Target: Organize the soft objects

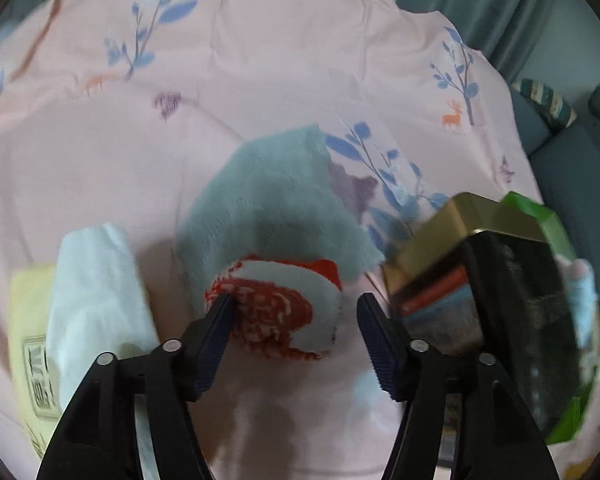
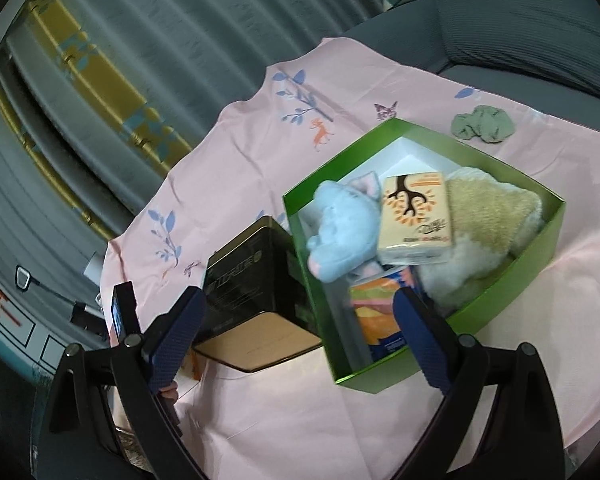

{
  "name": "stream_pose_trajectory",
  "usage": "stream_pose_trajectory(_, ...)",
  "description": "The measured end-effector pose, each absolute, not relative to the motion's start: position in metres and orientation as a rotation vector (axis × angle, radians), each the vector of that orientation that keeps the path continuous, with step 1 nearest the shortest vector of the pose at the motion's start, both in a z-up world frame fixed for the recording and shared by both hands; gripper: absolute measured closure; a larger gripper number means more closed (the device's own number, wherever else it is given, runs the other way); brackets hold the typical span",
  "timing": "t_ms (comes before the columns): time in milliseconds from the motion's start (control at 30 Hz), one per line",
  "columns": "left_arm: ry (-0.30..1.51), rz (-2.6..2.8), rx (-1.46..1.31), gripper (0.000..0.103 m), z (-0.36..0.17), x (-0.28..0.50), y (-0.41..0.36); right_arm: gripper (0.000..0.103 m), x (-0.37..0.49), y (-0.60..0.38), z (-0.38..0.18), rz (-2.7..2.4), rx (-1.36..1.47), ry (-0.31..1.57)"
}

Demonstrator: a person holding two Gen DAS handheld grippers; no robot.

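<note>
The left gripper (image 1: 296, 312), jaws released, straddles the rolled sock (image 1: 276, 308); its roll runs crosswise between them.

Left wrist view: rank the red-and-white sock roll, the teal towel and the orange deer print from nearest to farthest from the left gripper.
1. Red-and-white sock roll: between the fingers of the left gripper, against the left one.
2. Teal towel: just beyond the roll, lying flat on the pink cloth.
3. Orange deer print: far off to the upper right.
</note>
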State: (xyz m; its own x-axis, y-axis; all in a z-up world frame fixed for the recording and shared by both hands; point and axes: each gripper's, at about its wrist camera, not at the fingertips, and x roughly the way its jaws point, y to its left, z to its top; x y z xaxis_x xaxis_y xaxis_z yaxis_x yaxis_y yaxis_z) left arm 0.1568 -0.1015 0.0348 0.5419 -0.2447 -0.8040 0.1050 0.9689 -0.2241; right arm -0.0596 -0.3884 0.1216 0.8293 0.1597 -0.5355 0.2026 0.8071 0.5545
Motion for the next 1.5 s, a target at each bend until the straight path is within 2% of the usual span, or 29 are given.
stream_pose_trajectory(67,0.97,-0.205,-0.152,0.038,0.033,0.158,-0.103,0.008,-0.059,-0.39,0.121,-0.035,0.643,0.6)
stream_pose_trajectory(133,0.961,-0.17,-0.149,0.056,0.031,0.158,-0.1,0.008,-0.058,-0.391,0.121,-0.039,0.644,0.603)
stream_pose_trajectory(300,0.962,-0.186,-0.15,0.068,0.036,0.148,-0.095,0.008,-0.054,-0.387,0.121,-0.028,0.628,0.619)
stream_pose_trajectory(467,0.909,-0.254,-0.175,0.068,0.064,0.094,-0.09,0.008,-0.056,-0.379,0.124,0.008,0.606,0.626)
stream_pose_trajectory(600,0.856,-0.369,-0.182,0.068,0.081,0.031,-0.086,0.008,-0.053,-0.36,0.118,0.1,0.591,0.718)
stream_pose_trajectory(867,0.824,-0.552,-0.047,0.068,0.066,-0.054,-0.118,0.011,-0.053,-0.293,0.071,0.289,0.589,0.904)
stream_pose_trajectory(933,0.824,-0.574,-0.032,0.068,0.059,-0.062,-0.123,0.017,-0.051,-0.279,0.061,0.315,0.563,0.951)
stream_pose_trajectory(1100,0.8,-0.587,-0.051,0.068,0.05,-0.07,-0.121,0.021,-0.044,-0.261,0.038,0.376,0.563,1.032)
stream_pose_trajectory(1167,0.801,-0.584,-0.055,0.068,0.049,-0.071,-0.12,0.028,-0.045,-0.258,0.031,0.373,0.561,1.058)
stream_pose_trajectory(1367,0.761,-0.601,-0.031,0.068,0.053,-0.078,-0.129,0.058,-0.049,-0.26,0.033,0.435,0.591,1.031)
stream_pose_trajectory(1500,0.745,-0.618,-0.01,0.068,0.058,-0.077,-0.139,0.062,-0.054,-0.265,0.041,0.402,0.575,0.983)
